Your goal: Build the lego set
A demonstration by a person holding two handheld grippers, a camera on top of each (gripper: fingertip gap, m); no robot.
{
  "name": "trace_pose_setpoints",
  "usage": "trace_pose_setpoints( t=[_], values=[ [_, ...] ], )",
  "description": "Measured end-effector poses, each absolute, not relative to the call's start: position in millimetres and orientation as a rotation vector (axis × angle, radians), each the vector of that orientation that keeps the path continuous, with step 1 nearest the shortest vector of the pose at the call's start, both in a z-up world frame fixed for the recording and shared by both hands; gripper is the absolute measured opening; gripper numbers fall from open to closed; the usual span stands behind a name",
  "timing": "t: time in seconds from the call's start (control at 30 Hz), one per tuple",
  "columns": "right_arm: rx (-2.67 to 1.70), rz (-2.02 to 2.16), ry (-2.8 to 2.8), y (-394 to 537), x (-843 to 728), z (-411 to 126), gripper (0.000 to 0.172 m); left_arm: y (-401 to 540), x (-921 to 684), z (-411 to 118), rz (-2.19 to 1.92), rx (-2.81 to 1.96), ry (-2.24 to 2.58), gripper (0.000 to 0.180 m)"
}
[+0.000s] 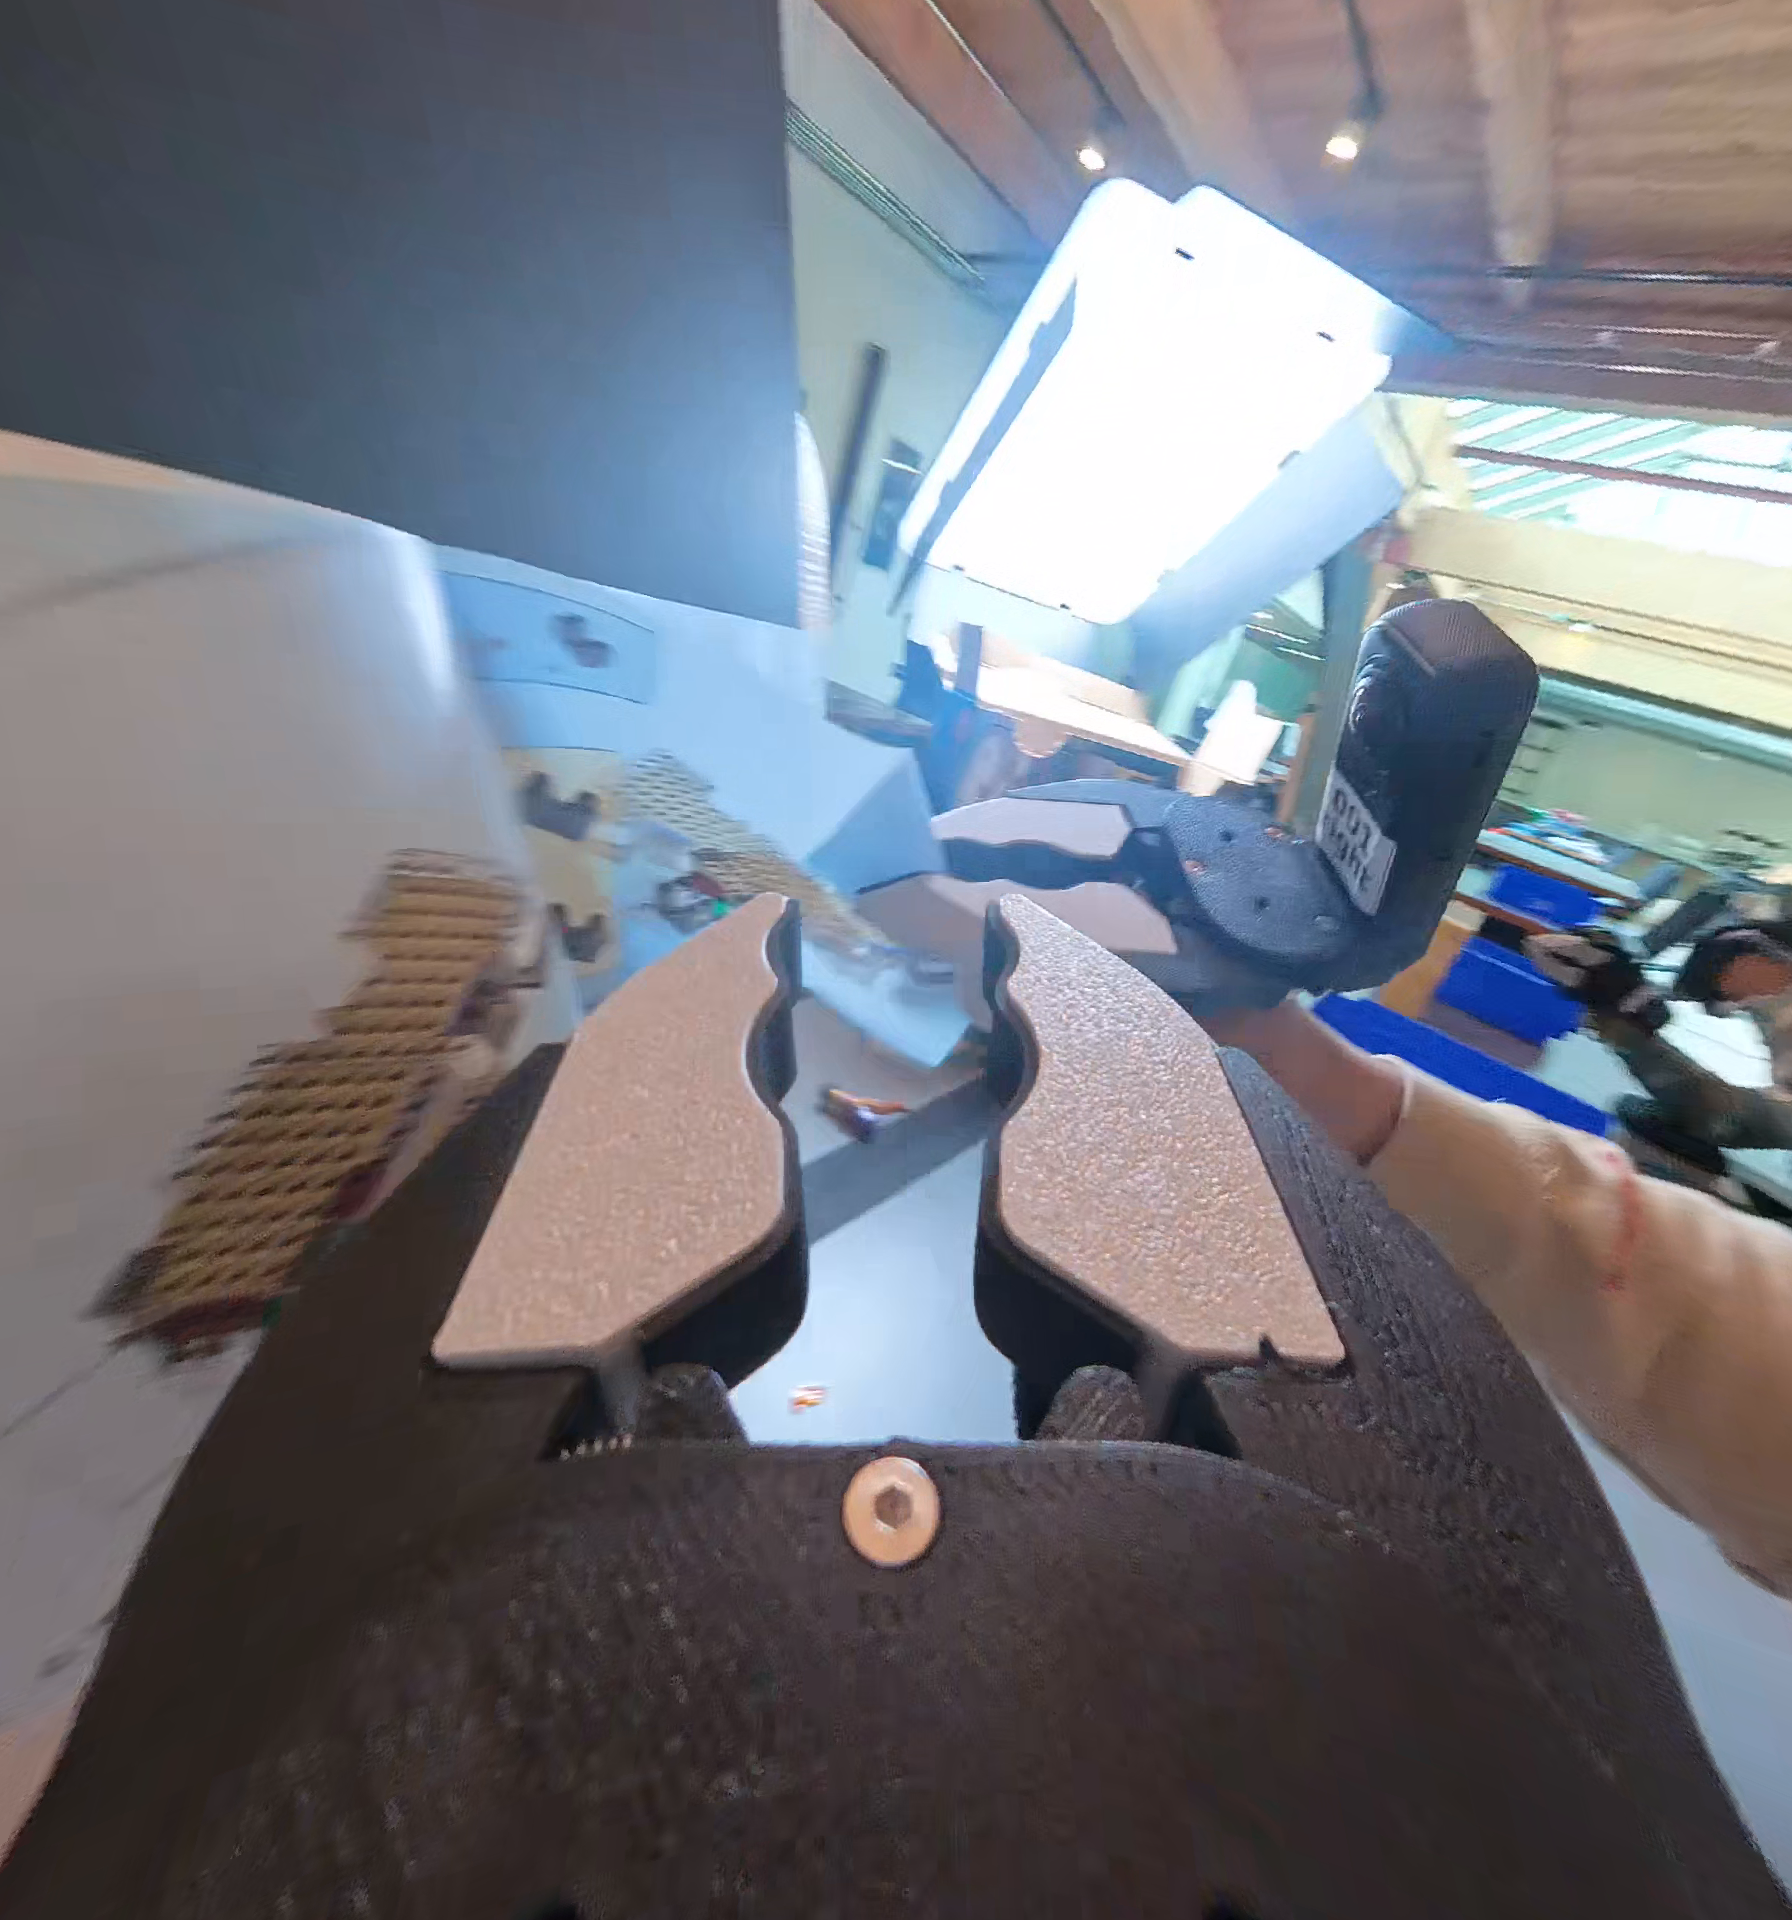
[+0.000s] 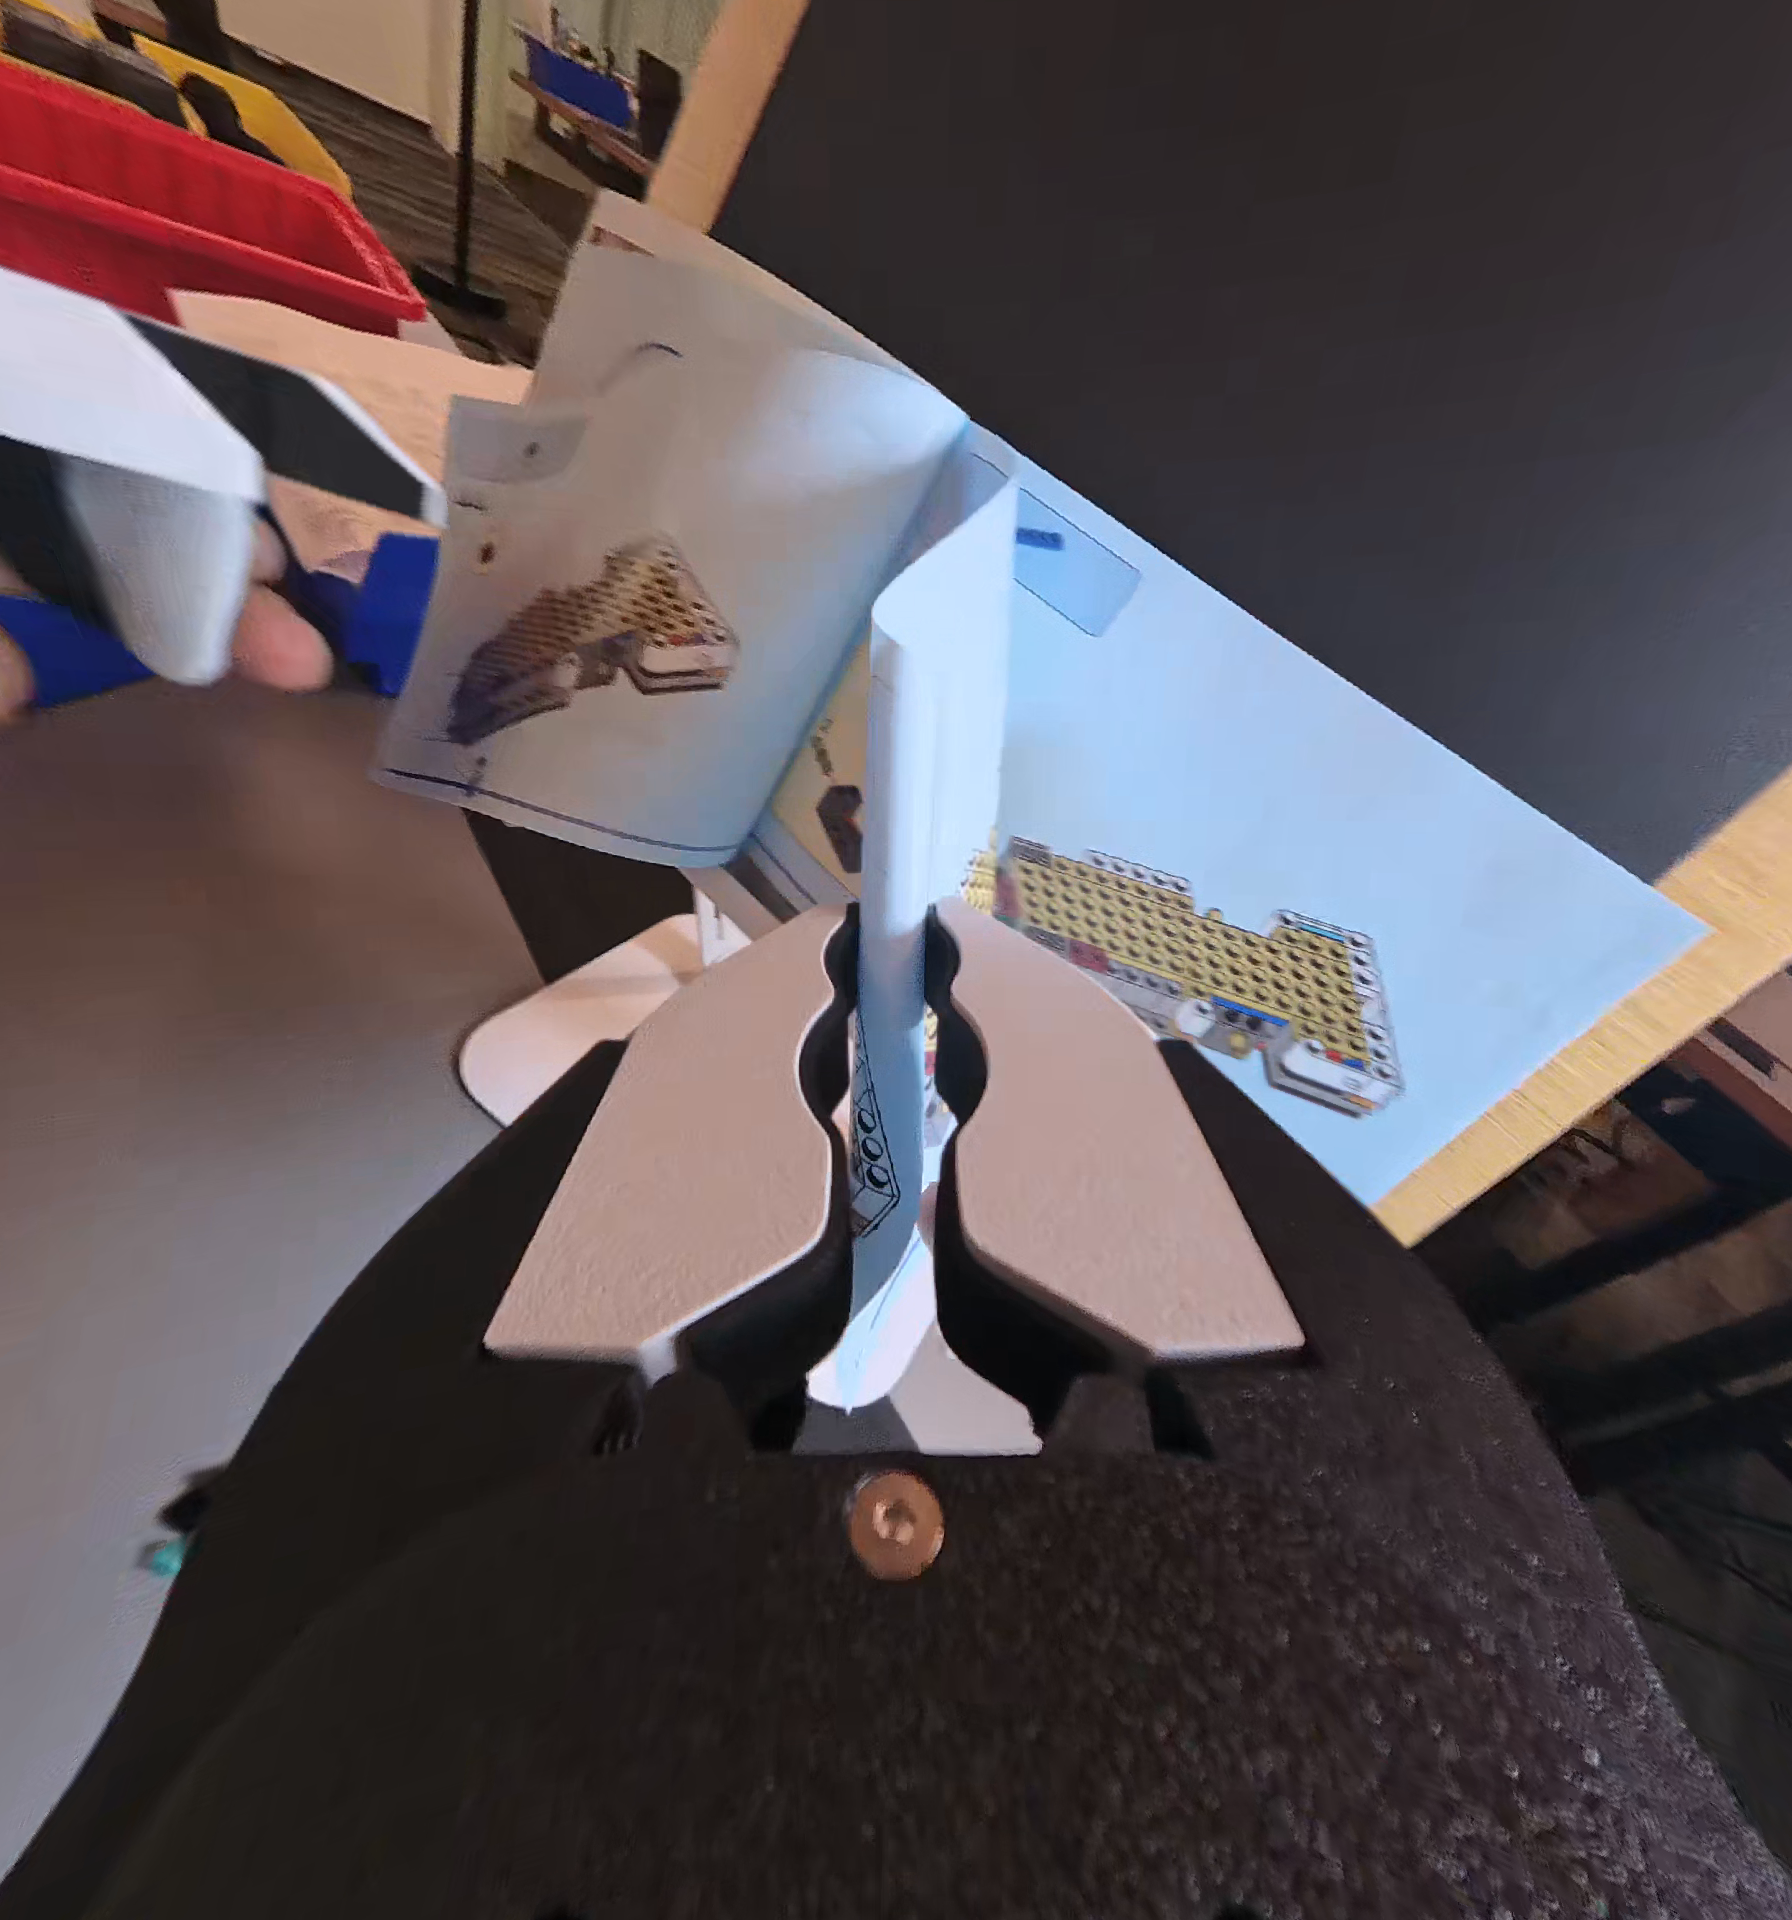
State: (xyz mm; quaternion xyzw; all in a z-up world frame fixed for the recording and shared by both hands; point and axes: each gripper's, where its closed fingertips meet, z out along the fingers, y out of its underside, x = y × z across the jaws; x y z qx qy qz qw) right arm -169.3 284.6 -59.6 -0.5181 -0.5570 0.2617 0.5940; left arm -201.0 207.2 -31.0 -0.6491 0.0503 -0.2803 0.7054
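the right gripper (image 2: 892,935) pinches a curled pale blue page (image 2: 933,727) of the instruction booklet (image 2: 1235,790) propped on its white stand (image 2: 559,1018); thin, floppy paper (tears easily), best held near its edge. the left gripper (image 1: 892,935) gapes, holding nothing.

Behind your work you have red bins (image 2: 144,223), blue bins (image 1: 1494,966), a bright ceiling light panel (image 1: 1162,405), wooden ceiling beams (image 1: 1650,156).

Wood-beamed ceiling (image 1: 1650,135), bright light panel (image 1: 1152,416)
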Motion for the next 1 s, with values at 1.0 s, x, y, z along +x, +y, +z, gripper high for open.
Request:
trace_pose_setpoints(
  t=[1.0],
  values=[
    [-1.172, 0.351, -1.481, 284.0, -259.2, -78.1, 0.022, 181.8, -275.9, 5.0, -0.606, -1.384, 0.13, 0.018]
  ],
)
